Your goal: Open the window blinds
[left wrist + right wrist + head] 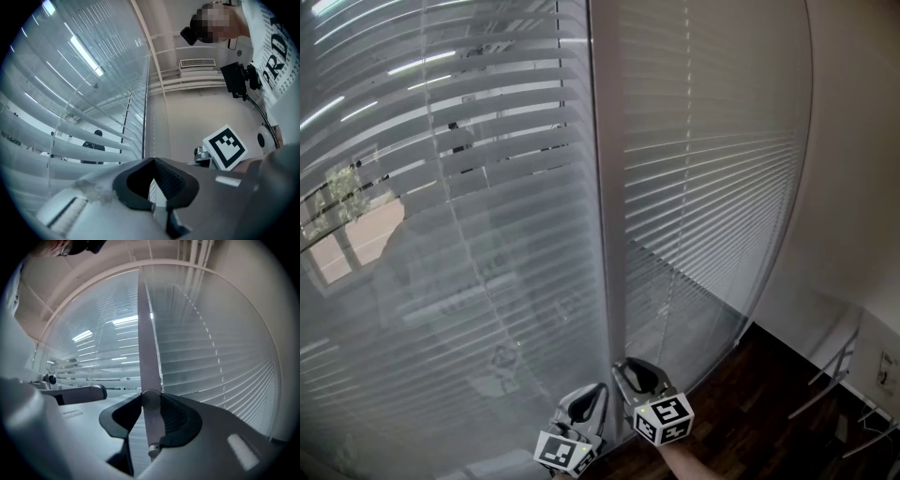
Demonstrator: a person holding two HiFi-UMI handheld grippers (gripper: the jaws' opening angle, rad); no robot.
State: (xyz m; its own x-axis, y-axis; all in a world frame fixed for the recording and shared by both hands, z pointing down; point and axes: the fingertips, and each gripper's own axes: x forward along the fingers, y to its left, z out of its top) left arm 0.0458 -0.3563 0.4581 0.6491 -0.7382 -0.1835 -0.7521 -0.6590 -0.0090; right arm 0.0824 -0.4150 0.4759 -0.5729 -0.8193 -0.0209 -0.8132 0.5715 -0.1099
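The right tongs (151, 398) are clamped on the long grey stick (148, 357) that hangs down by the window blinds (487, 216). The stick goes straight up from between the two jaws. Its round end pokes out just under them. The left tongs (153, 161) are right beside the right tongs, on their left. Their jaws are closed together with nothing in them. The blinds hang in front of both tongs and reach high above them. On the left tongs' side the slats are tipped a little, so bits of outside show through. On the right tongs' side the slats look flatter and more shut. A dark wood floor (750, 403) is below the right tongs.
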